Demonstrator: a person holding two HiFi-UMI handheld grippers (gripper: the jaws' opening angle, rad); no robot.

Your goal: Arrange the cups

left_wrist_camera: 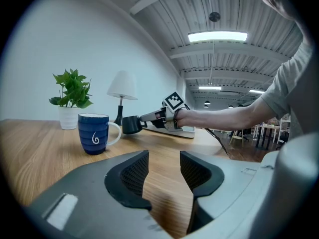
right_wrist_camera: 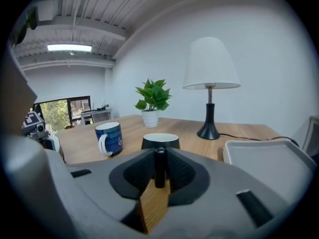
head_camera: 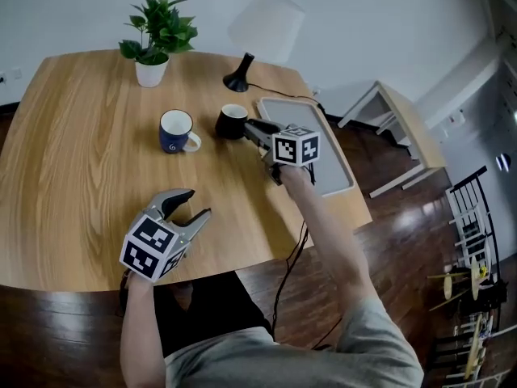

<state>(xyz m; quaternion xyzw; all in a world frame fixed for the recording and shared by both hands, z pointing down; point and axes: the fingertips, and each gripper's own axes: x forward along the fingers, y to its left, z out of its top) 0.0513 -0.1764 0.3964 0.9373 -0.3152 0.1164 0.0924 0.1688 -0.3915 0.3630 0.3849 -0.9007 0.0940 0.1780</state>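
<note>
The light wooden counter carries a blue ceramic mug, a white-potted plant, a white-shaded lamp and a grey tray.

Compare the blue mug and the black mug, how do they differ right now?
The blue mug carries a white swirl; the black mug looks plain outside. The blue mug stands free on the table, while the black mug's handle is clamped in the right hand-held gripper. The black mug is nearer the tray than the blue mug. Both are upright with white insides.
</note>
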